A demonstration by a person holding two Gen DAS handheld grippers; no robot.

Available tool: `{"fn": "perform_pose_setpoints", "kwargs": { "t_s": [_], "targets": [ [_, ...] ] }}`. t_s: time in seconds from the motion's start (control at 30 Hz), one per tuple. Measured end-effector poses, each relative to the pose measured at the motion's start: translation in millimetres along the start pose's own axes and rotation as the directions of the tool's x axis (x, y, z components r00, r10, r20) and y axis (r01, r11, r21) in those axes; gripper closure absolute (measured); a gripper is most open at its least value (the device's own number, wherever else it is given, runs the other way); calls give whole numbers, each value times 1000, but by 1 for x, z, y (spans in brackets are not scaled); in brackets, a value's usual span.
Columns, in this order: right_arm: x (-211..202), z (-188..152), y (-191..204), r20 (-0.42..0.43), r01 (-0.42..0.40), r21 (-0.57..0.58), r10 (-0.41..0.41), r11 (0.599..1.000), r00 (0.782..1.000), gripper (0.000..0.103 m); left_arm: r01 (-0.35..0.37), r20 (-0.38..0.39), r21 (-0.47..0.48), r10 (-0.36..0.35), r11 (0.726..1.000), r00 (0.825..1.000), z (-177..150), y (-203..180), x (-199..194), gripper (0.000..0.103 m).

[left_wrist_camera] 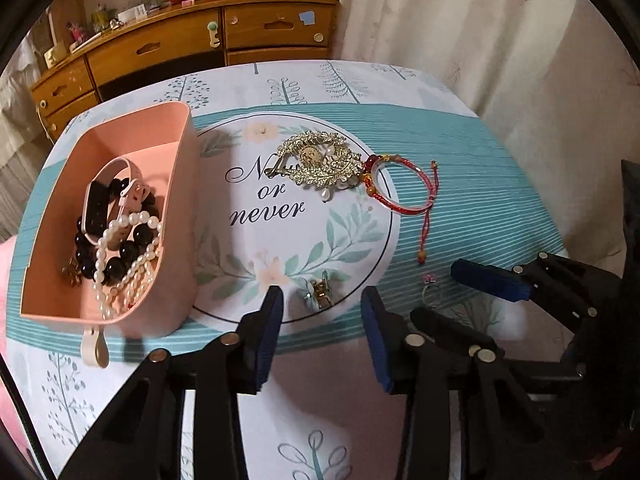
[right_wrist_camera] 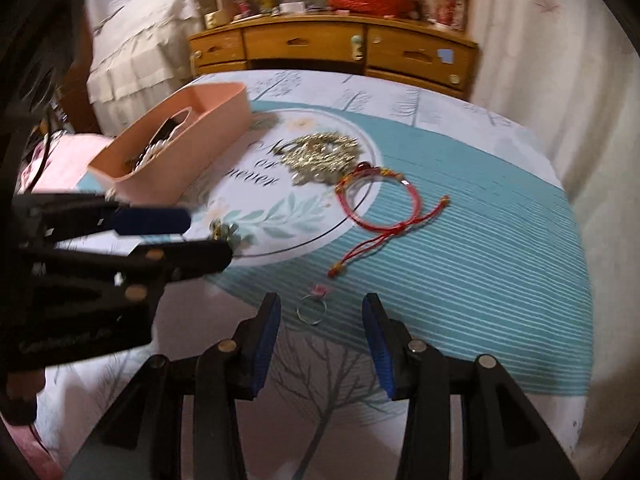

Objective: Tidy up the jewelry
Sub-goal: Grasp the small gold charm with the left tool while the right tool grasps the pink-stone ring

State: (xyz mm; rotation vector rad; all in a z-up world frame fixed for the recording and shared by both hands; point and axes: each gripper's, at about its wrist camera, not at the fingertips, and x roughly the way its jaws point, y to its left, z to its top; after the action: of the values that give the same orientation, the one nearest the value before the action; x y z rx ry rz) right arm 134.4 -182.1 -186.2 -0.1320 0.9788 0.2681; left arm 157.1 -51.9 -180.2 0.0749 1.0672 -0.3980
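Both tongs are gaping empty: left tongs [left_wrist_camera: 322,316] hovering over a small clip [left_wrist_camera: 320,294], right tongs [right_wrist_camera: 322,316] over a ring [right_wrist_camera: 312,310]. Upper left, the pink box [left_wrist_camera: 182,184] is sitting on the bench [left_wrist_camera: 460,208].

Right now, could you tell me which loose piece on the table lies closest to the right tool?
The small silver ring with a pink stone, just ahead of the right tool. The red bracelet, gold brooch and small clip lie farther off.
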Motion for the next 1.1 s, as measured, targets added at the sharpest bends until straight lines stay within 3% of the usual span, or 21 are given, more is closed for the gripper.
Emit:
{"fn": "perform_pose_setpoints", "kwargs": {
  "t_s": [0.2, 0.3, 0.37, 0.77, 0.8, 0.83, 1.1],
  "targets": [
    [5, 1, 7, 9, -10, -70, 11, 997, 1000, 61, -57, 10, -11, 57, 998, 998, -1, -1, 12, 81],
    [5, 1, 9, 10, -8, -86, 9, 996, 1000, 71, -54, 20, -13, 54, 998, 998, -1, -1, 11, 85],
    [5, 2, 9, 4, -22, -90, 22, 996, 1000, 87, -49, 23, -18, 50, 999, 999, 0, 0, 12, 87],
    [5, 6, 11, -42, -15, -63, 12, 998, 999, 89, 22, -21, -84, -24, 996, 1000, 4, 10, 8, 89],
    [5, 7, 11, -43, -12, -56, 10, 998, 999, 89, 26, -16, -85, -27, 996, 1000, 4, 11, 6, 89],
    [4, 7, 12, -43, -9, -50, 7, 999, 999, 96, 29, -13, -84, -30, 996, 999, 3, 11, 5, 89],
    [0, 6, 21, -58, -6, -32, 4, 999, 998, 96, 31, -18, -68, -32, 997, 999, -2, 21, -13, 89]
  ]
}}
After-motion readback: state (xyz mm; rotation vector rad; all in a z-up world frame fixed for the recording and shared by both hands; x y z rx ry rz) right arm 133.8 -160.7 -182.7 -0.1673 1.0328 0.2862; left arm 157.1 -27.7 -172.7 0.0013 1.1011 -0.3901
